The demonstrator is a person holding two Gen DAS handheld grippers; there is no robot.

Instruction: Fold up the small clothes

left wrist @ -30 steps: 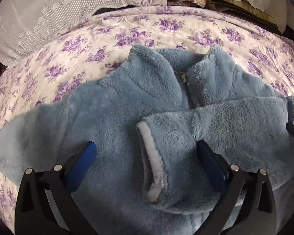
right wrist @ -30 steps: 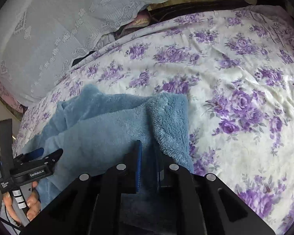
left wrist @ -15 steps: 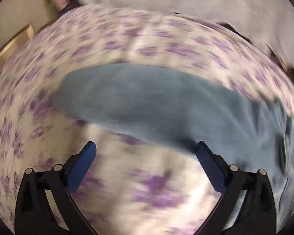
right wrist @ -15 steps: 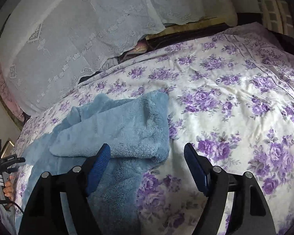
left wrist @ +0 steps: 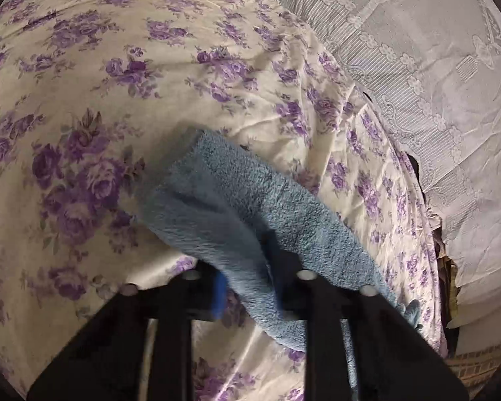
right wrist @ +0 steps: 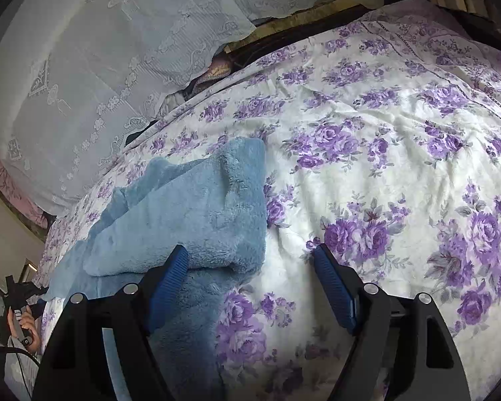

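Here, left tool [left wrist: 247,277] clamped on blue fleece sleeve [left wrist: 250,207], right tool [right wrist: 250,267] wide open, empty, bedspread [right wrist: 400,167] beyond.

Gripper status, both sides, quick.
Left gripper: shut on the blue fleece sleeve, pinched between its fingers.
Right gripper: open, holding nothing; its left finger rests against the folded fleece jacket.

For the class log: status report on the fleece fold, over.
Left gripper shut on blue fleece jacket sleeve. Right gripper open, beside the folded-over sleeve. Nothing in the way on the floral bedspread.
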